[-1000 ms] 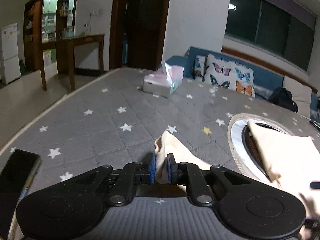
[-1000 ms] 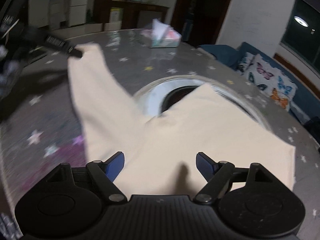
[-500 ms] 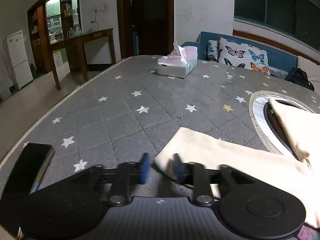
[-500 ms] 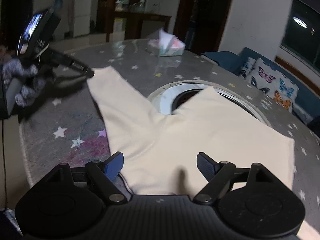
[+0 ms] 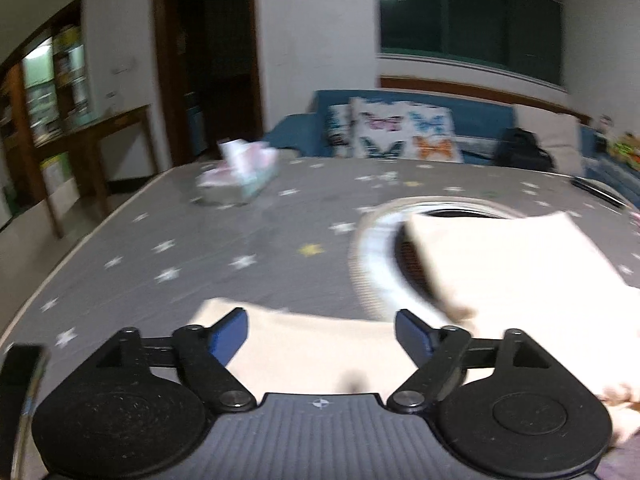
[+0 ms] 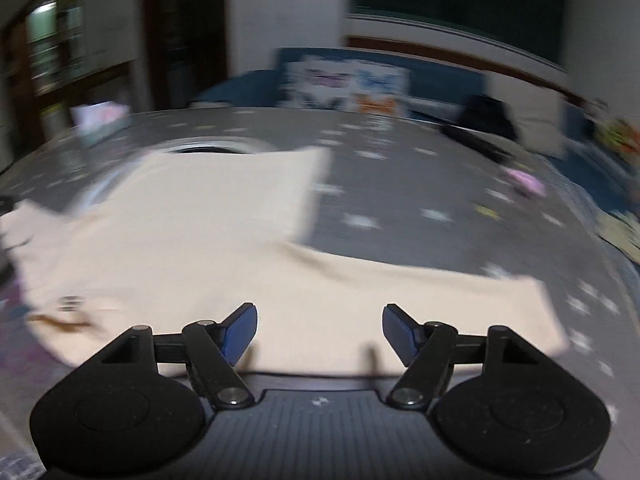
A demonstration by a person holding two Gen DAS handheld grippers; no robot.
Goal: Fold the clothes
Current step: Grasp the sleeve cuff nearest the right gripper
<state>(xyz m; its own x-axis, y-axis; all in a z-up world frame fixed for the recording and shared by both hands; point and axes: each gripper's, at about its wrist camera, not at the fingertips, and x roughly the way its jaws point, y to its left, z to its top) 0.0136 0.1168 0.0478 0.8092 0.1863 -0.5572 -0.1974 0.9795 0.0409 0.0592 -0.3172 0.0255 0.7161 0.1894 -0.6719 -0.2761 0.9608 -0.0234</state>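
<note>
Cream garment [image 5: 320,344] lies flat on the star-patterned tablecloth [image 5: 168,248], partly over a round opening [image 5: 372,248]. Left gripper [image 5: 321,330], angled downward, jaws wide after just opening, sleeve below them unpinched. Right gripper [image 6: 319,326], angled downward, jaws just narrowing, apart, gripping nothing. Tissue box [image 5: 240,180] beyond.

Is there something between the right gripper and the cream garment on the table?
Nothing visible. The right gripper is directly over the cream garment, jaws open, no cloth pinched; they have just been closing a little.
</note>
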